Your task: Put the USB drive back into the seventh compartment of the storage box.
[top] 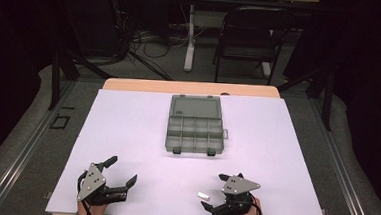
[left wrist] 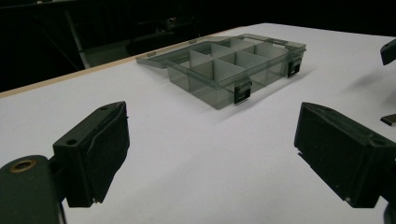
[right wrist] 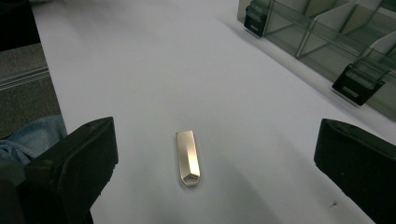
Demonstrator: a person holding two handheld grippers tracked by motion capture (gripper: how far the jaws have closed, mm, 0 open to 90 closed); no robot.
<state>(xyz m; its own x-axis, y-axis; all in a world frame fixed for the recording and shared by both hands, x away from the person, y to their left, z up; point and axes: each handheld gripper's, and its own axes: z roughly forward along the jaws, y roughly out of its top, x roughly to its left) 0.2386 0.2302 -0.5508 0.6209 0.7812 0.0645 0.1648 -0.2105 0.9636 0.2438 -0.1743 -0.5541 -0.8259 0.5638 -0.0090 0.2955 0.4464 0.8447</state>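
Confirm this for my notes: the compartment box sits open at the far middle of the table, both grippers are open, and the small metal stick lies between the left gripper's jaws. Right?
One slip: the metal stick lies between the jaws of the right gripper, not the left gripper, as the right gripper view shows. The compartment box is open and both grippers are open.

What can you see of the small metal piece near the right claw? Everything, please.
The small metal piece is a flat, slim bar with a pale gold, brushed-metal look, faceted along its length, with a small hole at one end. It lies flat on the white table, untouched, between the open jaws of the right claw, which hold nothing. The open compartment box sits farther off.
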